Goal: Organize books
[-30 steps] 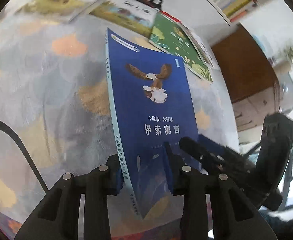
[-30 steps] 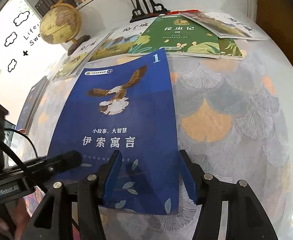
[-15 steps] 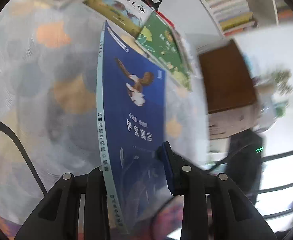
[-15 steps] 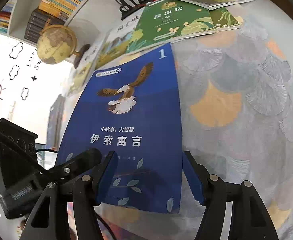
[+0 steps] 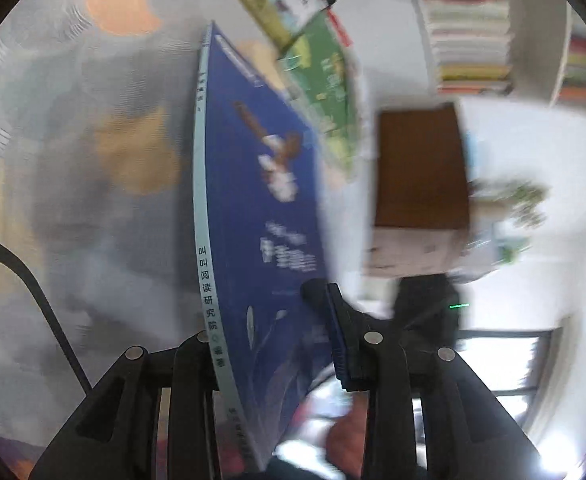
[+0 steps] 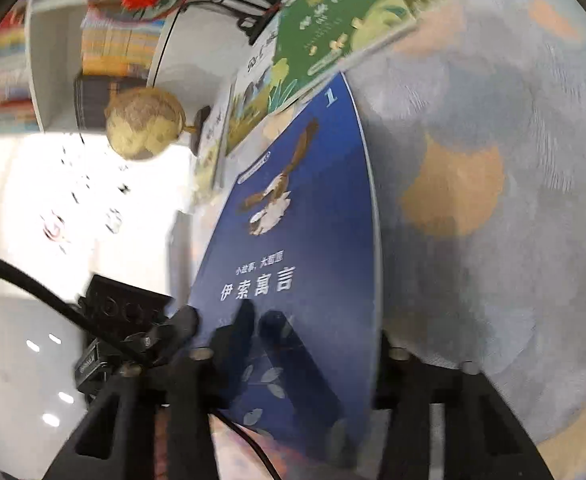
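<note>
Blue book [image 5: 253, 208] is tilted up off the patterned tablecloth [image 6: 493, 128], thin and floppy paperback (light, bends easily). Left gripper [image 5: 269, 344] is clenched on its spine edge; right gripper [image 6: 309, 356], jaws just closing, pinches the near edge. Best held near the spine.

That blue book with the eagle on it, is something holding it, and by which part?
Yes. Both grippers grip the blue book at its bottom end: the left gripper near the spine, the right gripper at the opposite edge, its jaws having just closed.
</note>
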Demonstrator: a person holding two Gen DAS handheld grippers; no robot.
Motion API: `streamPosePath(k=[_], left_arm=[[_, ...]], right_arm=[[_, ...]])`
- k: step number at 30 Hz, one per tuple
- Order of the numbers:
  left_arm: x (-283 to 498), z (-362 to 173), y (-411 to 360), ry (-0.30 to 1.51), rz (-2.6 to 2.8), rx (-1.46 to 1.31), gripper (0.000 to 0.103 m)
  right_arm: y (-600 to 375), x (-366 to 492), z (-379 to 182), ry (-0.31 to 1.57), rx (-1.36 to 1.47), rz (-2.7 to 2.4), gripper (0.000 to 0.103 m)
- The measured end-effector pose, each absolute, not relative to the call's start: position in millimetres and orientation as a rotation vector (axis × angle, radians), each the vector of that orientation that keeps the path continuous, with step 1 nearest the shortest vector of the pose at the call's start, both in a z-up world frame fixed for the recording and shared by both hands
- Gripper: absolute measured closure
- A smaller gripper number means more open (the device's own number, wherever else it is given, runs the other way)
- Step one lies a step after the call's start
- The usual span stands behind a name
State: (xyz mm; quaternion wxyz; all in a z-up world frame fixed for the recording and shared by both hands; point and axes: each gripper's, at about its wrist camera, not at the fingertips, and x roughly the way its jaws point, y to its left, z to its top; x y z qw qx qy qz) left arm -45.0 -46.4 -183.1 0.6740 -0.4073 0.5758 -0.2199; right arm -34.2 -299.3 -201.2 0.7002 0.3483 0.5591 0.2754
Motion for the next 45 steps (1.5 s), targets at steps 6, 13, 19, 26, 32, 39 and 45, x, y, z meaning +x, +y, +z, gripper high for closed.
streamPosePath(k=[6, 13, 19, 26, 32, 39, 45], left_arm=[[-51.9, -169.7, -85.3, 1.318, -0.318, -0.383, 0.072], [-63.4, -155.8, -82.5, 1.242, -0.281, -0.276, 0.074], [-74.6, -133.1, -58.7, 1.171, -0.260, -0.266, 0.074], [-87.6, -112.0, -16.1, 1.114, -0.238, -0.292, 0.074], [-94.1, -90.6, 37.0, 1.069, -0.209, -0.334, 0.074], [-98.0, -59.9, 110.3, 0.989, -0.169, -0.344, 0.074], [-93.8, -35.8, 183.0, 0.925, -0.113, -0.322, 0.074]], right_arm=[[-249.2, -48.5, -176.9, 1.182, 0.253, 0.574, 0.073], [-218.6, -65.9, -170.4, 1.116, 0.003, 0.602, 0.073], [-193.8, -74.3, -152.8, 1.046, -0.121, 0.656, 0.073], [-155.1, -83.6, -127.1, 0.980, -0.165, 0.719, 0.073], [-108.9, -82.3, -102.2, 0.931, -0.189, 0.758, 0.073], [-42.3, -82.0, -73.1, 0.858, -0.202, 0.807, 0.073], [27.8, -71.8, -49.2, 0.789, -0.201, 0.855, 0.073]])
